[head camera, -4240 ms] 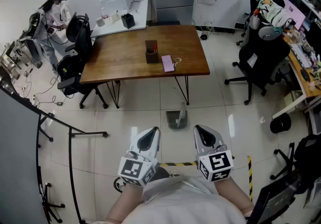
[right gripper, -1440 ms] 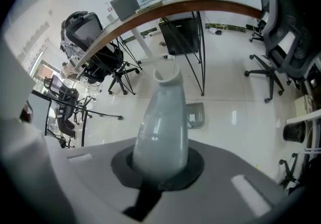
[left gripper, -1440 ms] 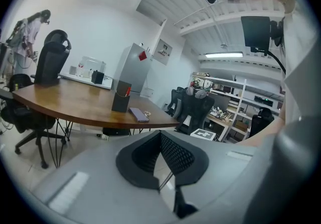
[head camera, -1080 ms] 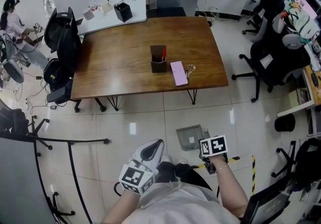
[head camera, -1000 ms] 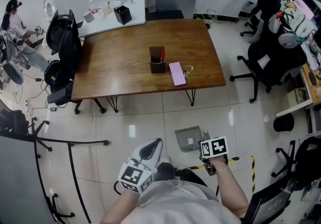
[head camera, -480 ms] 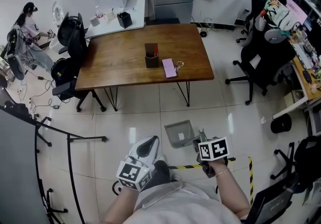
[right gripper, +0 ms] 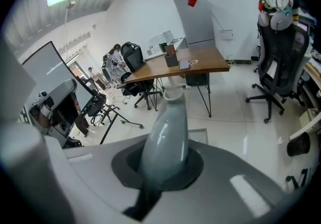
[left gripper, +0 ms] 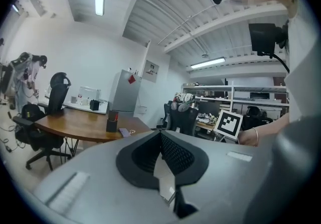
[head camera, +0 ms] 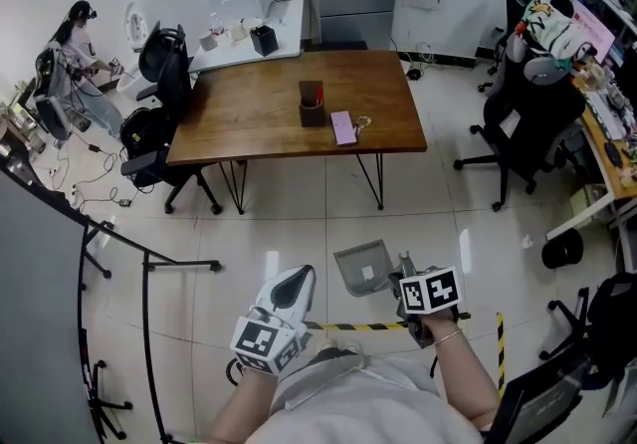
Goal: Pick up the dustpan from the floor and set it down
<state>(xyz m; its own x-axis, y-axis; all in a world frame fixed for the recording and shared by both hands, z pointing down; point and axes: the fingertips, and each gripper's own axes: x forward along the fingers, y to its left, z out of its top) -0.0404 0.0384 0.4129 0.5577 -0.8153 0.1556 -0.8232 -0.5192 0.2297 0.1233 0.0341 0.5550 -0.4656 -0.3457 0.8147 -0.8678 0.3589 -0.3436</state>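
My right claw (head camera: 423, 291) is pinched tight on the rounded handle of the pale grey plastic dustpan (head camera: 363, 268). In the right gripper view that handle stands up between the jaws. The dustpan's open tray juts out ahead of the claw, tilted, over the glossy white tiled floor (head camera: 289, 223). My left claw (head camera: 297, 281) sits just to the left of it. Its jaws are pressed together with nothing between them, and they point out almost level.

A strip of yellow-and-black striped tape (head camera: 348, 327) lies on the tiles beneath both claws. A black metal rail frame (head camera: 149, 263) stands at the floor's left edge.

Further out is the brown wooden table on thin black legs (head camera: 269, 113). A dark square pen holder (head camera: 312, 106) stands near its middle. A flat pink rectangular item (head camera: 343, 126) lies just beside that, toward the near edge. Black office chairs (head camera: 164, 84) sit at the table's left end.
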